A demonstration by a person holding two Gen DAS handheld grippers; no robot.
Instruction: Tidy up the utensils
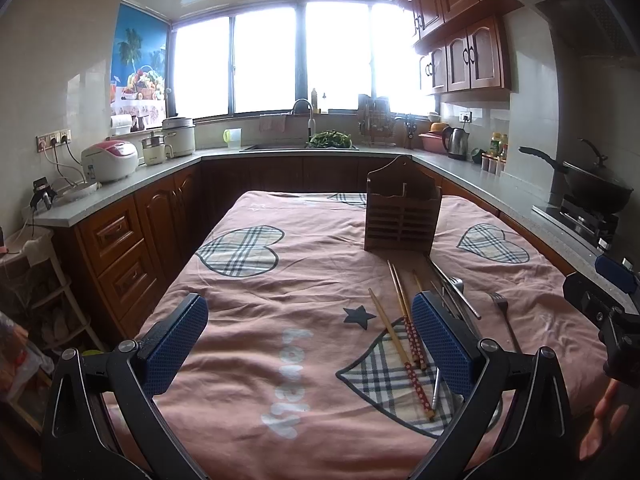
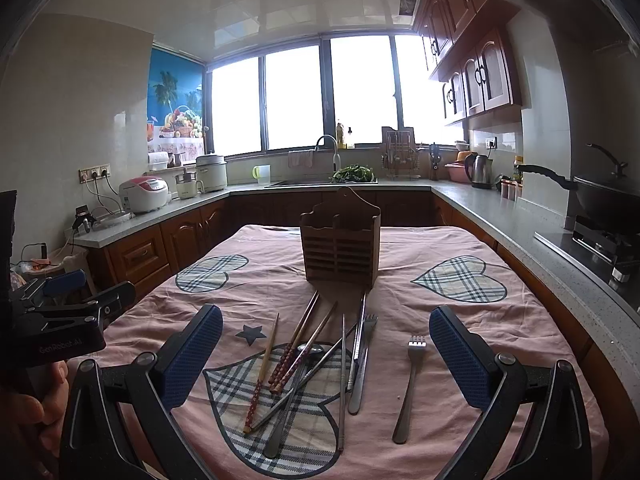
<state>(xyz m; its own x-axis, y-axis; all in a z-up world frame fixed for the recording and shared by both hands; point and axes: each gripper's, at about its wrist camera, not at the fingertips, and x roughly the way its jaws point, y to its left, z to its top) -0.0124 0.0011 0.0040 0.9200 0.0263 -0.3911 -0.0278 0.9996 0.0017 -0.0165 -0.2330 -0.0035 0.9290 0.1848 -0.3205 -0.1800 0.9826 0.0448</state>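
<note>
A brown wooden utensil holder [image 2: 339, 240] stands upright on the pink-clothed table [image 2: 480, 320]; it also shows in the left wrist view [image 1: 402, 208]. In front of it lie wooden chopsticks [image 2: 262, 376], metal chopsticks [image 2: 342, 380], a spoon [image 2: 296, 384], a fork [image 2: 362, 364] in the pile, and a separate fork [image 2: 410, 384] to the right. The left wrist view shows chopsticks [image 1: 396, 336] and a fork [image 1: 505, 316]. My right gripper [image 2: 326, 354] is open and empty above the pile. My left gripper [image 1: 310, 340] is open and empty, left of the utensils.
Kitchen counters [image 2: 500, 216] surround the table on three sides, with rice cookers [image 2: 143, 194], a sink [image 2: 320, 182], a kettle [image 2: 480, 170] and a wok on a stove [image 2: 604, 204]. Wooden cabinets [image 1: 132, 248] stand close to the table's left edge.
</note>
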